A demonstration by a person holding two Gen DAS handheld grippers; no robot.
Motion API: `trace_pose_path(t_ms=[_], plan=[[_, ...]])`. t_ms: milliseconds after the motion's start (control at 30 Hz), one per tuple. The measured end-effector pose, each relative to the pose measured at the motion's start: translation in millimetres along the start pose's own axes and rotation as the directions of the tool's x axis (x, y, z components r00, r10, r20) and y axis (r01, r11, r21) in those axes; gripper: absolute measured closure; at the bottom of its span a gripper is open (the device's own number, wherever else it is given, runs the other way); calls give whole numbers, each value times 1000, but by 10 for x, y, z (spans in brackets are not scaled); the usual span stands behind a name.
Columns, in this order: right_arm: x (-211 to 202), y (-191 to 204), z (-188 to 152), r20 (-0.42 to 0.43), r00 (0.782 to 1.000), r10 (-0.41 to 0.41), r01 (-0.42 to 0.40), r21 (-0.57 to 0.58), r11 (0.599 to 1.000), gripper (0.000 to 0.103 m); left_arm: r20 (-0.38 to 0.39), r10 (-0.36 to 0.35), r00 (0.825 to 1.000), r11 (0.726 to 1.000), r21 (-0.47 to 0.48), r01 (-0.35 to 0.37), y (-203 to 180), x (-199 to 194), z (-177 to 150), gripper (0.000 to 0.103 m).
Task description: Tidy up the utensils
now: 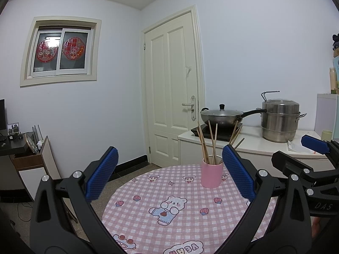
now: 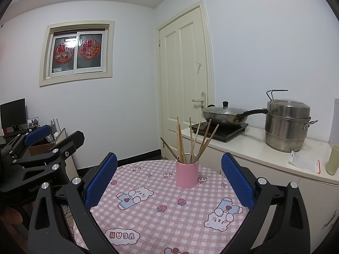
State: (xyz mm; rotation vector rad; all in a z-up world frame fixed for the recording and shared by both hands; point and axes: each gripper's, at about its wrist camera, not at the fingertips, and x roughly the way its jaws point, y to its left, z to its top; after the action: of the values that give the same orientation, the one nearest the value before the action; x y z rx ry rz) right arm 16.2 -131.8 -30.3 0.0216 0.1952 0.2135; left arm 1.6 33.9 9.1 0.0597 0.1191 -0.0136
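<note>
Two grippers hover over a round table (image 2: 148, 222) with a pink checked cloth, both spread wide and holding nothing. Seen from the left gripper (image 1: 169, 176), a pink cup (image 1: 211, 174) of wooden chopsticks (image 1: 209, 144) stands upright at one o'clock, just beside its right finger (image 1: 238, 174). Seen from the right gripper (image 2: 169, 176), the cup sits at twelve o'clock, between the fingers. A wok (image 2: 224, 116) and steel pot (image 2: 286, 127) rest on the counter (image 2: 254, 148) at two o'clock.

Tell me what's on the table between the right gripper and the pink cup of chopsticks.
Nothing: in the right wrist view, only bare checked tablecloth lies between the open right gripper and the pink cup holding the chopsticks.
</note>
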Motion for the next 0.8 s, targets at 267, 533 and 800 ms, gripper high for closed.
trace_pose_path(t_ms=[267, 533, 800], plan=[[3, 8, 0, 0, 1000, 1, -1, 0, 1000, 8, -1, 1, 1000, 1000, 2, -1, 9, 3, -6, 6], [27, -27, -6, -4, 1000, 3, -3, 1, 1000, 8, -6, 0, 1000, 1000, 2, 0, 10, 25, -39, 6], [42, -34, -23, -10, 1000, 5, -5, 4, 1000, 8, -12, 0, 1000, 1000, 3, 0, 6, 40, -47, 6]])
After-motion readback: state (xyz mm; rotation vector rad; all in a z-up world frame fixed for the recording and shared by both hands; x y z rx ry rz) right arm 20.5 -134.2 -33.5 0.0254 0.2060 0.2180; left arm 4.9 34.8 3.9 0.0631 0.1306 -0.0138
